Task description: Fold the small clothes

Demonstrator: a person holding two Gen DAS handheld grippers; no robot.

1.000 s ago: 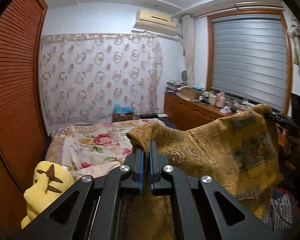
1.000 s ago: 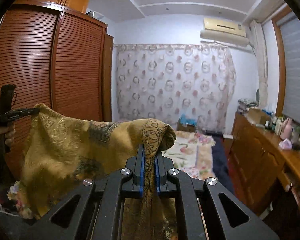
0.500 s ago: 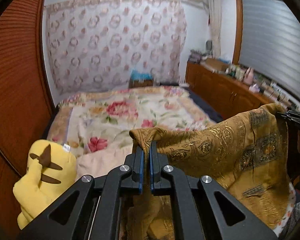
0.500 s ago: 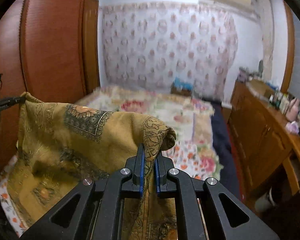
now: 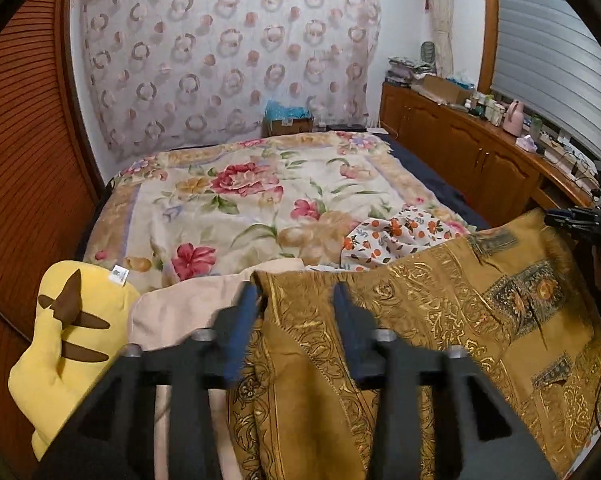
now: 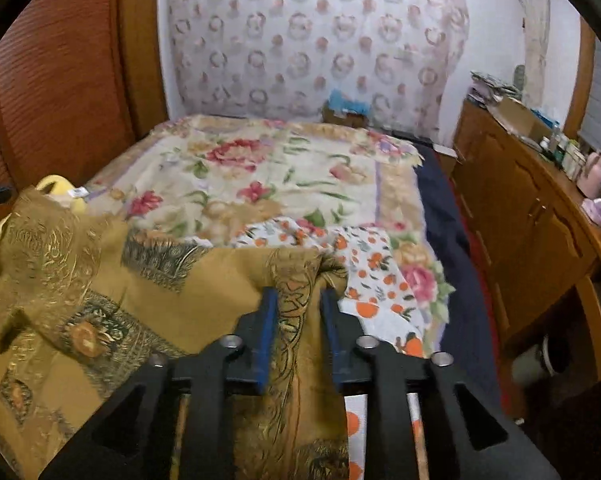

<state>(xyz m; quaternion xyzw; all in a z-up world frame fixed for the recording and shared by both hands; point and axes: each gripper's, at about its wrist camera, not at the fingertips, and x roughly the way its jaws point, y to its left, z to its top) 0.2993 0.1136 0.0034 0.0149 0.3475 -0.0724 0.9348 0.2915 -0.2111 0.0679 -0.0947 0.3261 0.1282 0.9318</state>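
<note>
Both grippers — left gripper (image 5: pixel 296 300), right gripper (image 6: pixel 298 300) — opening, gold cloth (image 5: pixel 440 320) loose between their jaws.

The near end of the mustard-gold cloth (image 5: pixel 440 340) is running out of sight under both tools and past the bottom edge. The left gripper (image 5: pixel 296 304) is smearing with motion blur as its jaws are opening. The orange-print garment (image 6: pixel 364 280) is lying half buried beneath the cloth. The small bottles on the sideboard (image 5: pixel 488 152) are staying too tiny to identify.
</note>
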